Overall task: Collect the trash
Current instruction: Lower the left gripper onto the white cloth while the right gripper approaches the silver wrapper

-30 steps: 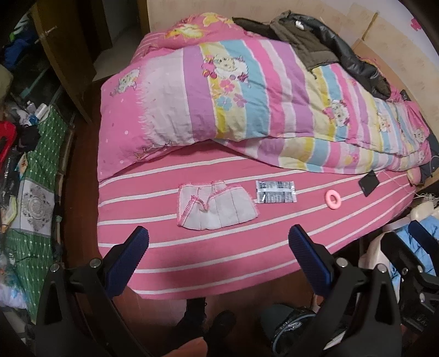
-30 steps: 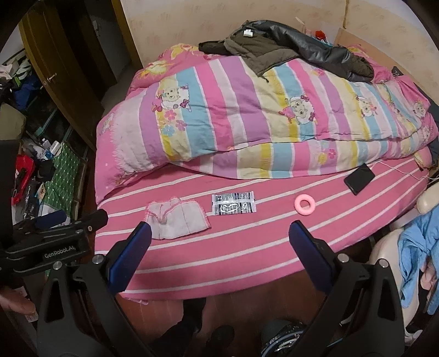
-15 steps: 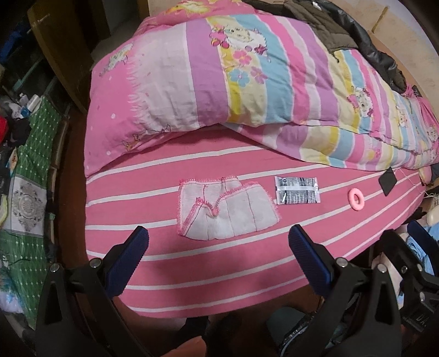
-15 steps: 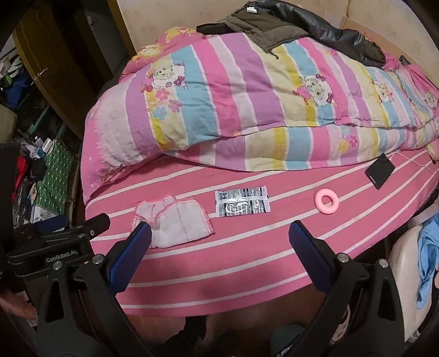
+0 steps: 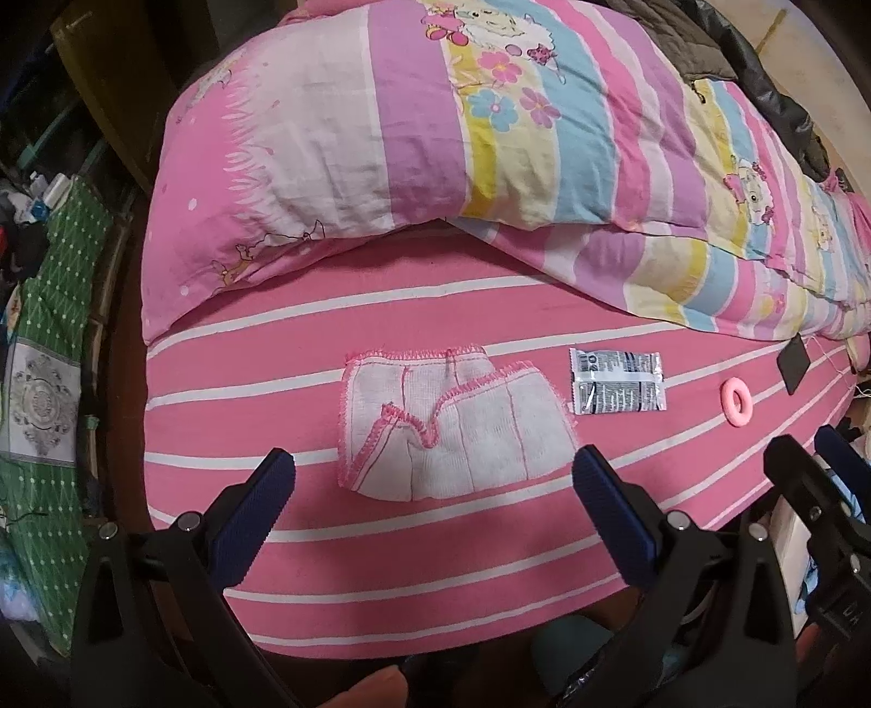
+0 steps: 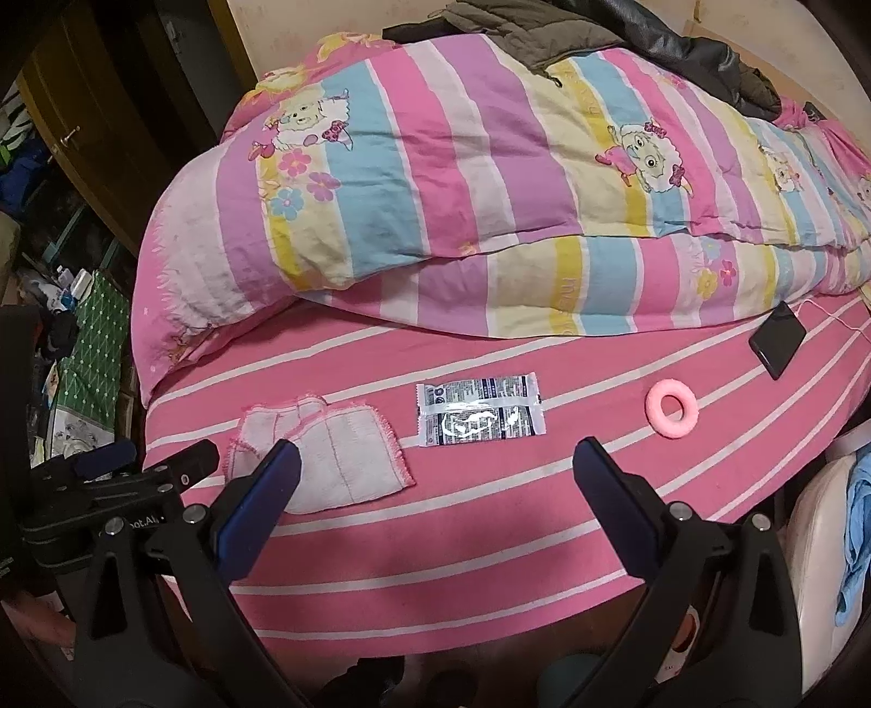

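A flat silver-and-black wrapper (image 6: 479, 409) lies on the pink striped sheet (image 6: 490, 544); it also shows in the left wrist view (image 5: 617, 381). A white cloth with pink stitched edges (image 5: 452, 422) lies left of it, also in the right wrist view (image 6: 326, 460). My left gripper (image 5: 433, 487) is open and empty, just in front of the cloth. My right gripper (image 6: 435, 479) is open and empty, in front of the wrapper. The left gripper (image 6: 136, 474) also shows at the right view's left edge.
A pink ring (image 6: 669, 415) and a black phone (image 6: 777, 339) lie right of the wrapper. A striped quilt (image 6: 490, 190) with a dark jacket (image 6: 626, 43) covers the back of the bed. Cluttered floor and a green patterned cloth (image 5: 49, 381) lie left.
Both grippers have moved forward and down toward the bed; the cloth and wrapper appear larger and closer. Both stay open. Nothing on the bed has moved.
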Tool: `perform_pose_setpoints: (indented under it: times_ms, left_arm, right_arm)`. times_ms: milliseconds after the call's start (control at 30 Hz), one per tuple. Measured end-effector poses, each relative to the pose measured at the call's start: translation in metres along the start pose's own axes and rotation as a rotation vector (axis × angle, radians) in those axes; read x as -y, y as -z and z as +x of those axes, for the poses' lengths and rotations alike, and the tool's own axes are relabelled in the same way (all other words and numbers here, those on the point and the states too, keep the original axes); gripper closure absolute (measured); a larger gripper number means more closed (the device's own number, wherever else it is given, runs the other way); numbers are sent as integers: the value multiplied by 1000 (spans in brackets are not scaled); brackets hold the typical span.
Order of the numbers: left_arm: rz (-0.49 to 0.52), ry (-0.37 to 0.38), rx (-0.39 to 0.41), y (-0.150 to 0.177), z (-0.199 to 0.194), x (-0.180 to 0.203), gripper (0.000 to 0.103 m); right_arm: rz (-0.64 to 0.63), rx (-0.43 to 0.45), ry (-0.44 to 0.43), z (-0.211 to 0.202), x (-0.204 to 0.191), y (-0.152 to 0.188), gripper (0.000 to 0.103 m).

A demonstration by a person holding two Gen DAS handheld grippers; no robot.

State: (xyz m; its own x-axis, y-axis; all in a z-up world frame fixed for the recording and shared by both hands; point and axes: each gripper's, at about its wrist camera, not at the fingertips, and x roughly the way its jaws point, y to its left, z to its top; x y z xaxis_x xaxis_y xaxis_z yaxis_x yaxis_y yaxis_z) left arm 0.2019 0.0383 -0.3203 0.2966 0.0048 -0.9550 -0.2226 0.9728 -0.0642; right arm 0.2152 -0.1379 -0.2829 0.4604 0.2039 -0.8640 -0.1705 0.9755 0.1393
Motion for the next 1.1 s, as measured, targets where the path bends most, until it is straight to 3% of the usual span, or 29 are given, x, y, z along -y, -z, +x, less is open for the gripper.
perform_pose_setpoints:
  times_ms: [1100]
  left_arm:
    - [-20,-17,-42,-11,33,1,4]
  right_arm:
    - [23,-36,2,36,7,-6,4]
